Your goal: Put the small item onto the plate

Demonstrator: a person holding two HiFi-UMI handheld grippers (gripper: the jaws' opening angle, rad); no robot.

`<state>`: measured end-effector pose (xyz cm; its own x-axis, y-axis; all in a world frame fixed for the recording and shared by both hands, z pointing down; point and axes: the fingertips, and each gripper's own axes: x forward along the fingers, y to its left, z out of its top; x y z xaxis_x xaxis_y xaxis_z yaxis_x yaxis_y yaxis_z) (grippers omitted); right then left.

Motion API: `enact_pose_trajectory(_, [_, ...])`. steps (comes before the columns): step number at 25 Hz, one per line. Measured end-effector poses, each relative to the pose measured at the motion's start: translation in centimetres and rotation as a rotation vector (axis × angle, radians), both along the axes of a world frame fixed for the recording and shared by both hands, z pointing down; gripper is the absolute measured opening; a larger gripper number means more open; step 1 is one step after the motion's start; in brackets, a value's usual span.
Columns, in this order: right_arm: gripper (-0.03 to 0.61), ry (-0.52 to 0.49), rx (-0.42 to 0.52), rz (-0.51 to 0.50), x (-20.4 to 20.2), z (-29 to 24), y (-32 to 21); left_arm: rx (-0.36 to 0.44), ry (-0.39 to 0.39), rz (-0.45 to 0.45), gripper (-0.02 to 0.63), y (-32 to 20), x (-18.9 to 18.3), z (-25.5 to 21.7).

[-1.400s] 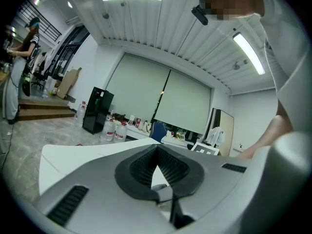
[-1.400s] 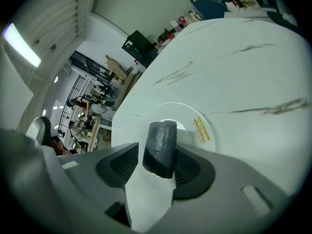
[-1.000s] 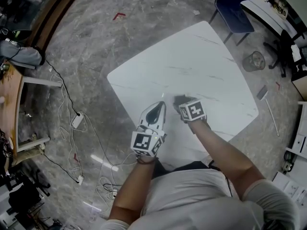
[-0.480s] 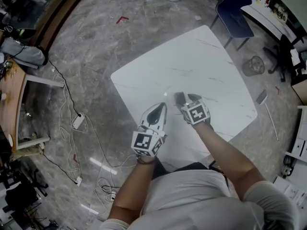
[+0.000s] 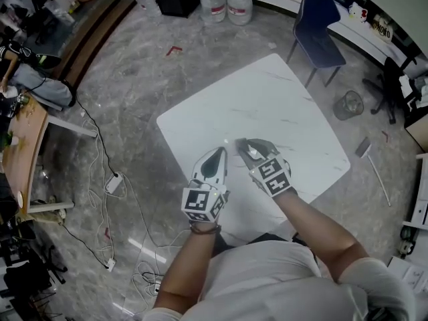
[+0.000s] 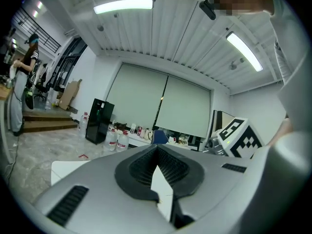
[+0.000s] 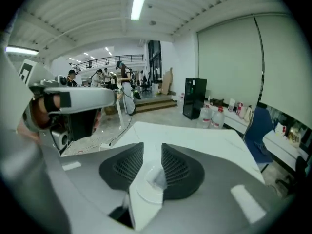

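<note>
The white table (image 5: 281,99) spreads out in front of you. Your left gripper (image 6: 157,149) hangs low over its near part with its jaws together, holding nothing. Just beside it, your right gripper (image 7: 152,146) points down at the tabletop, its jaws narrowly apart and closing. Seen through that gap, a clear round plate (image 7: 145,193) lies on the table, and the small pale item (image 7: 159,178) sits on it, untouched by the pads.

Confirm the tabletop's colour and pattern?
The tabletop is white with faint grey marble veining. It shows best in the head view.
</note>
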<state>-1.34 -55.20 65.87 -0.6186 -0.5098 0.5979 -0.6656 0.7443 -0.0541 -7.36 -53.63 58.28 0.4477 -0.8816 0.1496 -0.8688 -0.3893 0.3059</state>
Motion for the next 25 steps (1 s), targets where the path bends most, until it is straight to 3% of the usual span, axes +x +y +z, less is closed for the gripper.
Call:
enact_pose_trajectory(8, [0.013, -0.239, 0.233, 0.004, 2.8, -14.8, 2.7, 0.05, -0.025, -0.076, 0.006, 2.0, 2.6, -9.0])
enact_pose_trajectory(14, [0.003, -0.348, 0.328, -0.035, 4.5, -23.8, 4.9, 0.127, -0.03, -0.092, 0.006, 3.3, 5.2, -17.1])
enact_pose_trajectory(19, [0.003, -0.391, 0.391, -0.057, 5.0, -29.5, 6.8, 0.174, -0.028, -0.094, 0.006, 5.1, 6.4, -22.5])
enact_pose_trajectory(25, [0.002, -0.407, 0.452, -0.07, 5.1, -33.0, 8.4, 0.206, -0.093, -0.114, 0.006, 6.9, 6.8, -26.1])
